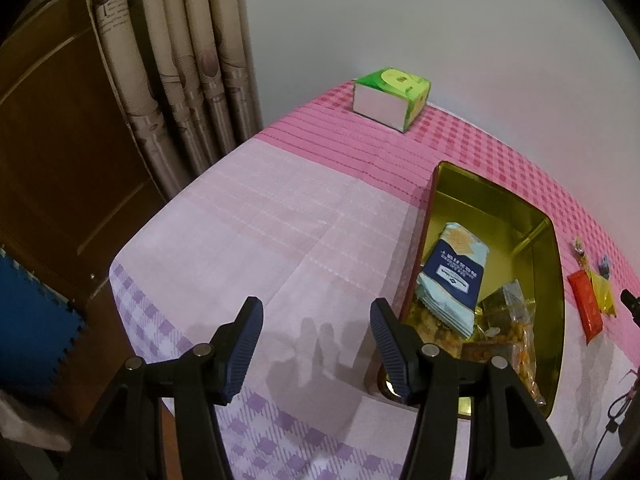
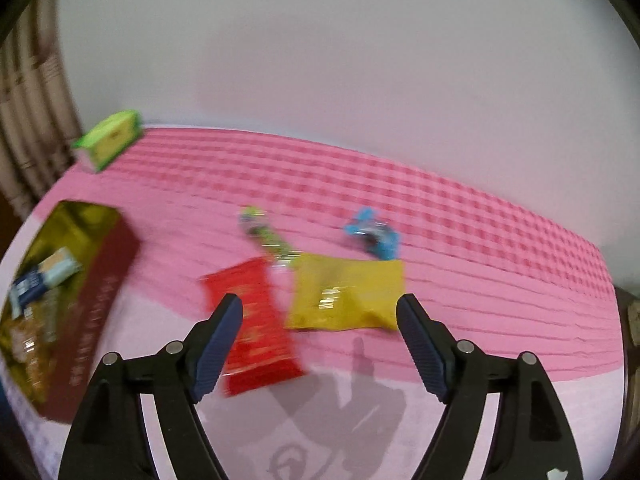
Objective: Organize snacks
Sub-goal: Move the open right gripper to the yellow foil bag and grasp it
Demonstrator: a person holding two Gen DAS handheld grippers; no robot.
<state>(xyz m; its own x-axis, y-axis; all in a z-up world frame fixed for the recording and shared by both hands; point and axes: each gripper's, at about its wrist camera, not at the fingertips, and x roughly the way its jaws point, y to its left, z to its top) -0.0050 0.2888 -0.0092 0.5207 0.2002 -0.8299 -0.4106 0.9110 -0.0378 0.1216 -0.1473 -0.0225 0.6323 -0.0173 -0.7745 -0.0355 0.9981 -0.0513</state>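
Two grippers hang over a table (image 1: 248, 216) covered in a pink checked cloth. The left gripper (image 1: 316, 344) has its jaws spread wide with nothing between them; they stand above bare cloth, just left of the near corner of an open tin (image 1: 554, 320), whose gold inside holds a blue-and-white packet (image 1: 456, 276) and a few clear bags of snacks (image 1: 508, 320). A green tissue box (image 1: 390, 98) sits at the far edge by the wall.

The right gripper (image 2: 320, 340) also has its jaws spread and holds nothing. In its blurred view a red packet (image 2: 256, 320) lies partly behind the left jaw, and a yellow packet (image 2: 344, 292) lies between and just beyond the jaw tips, touching neither. Farther back lie a small green-wrapped sweet (image 2: 264, 232) and a small blue-wrapped one (image 2: 372, 232). The tin stands well off to the left.
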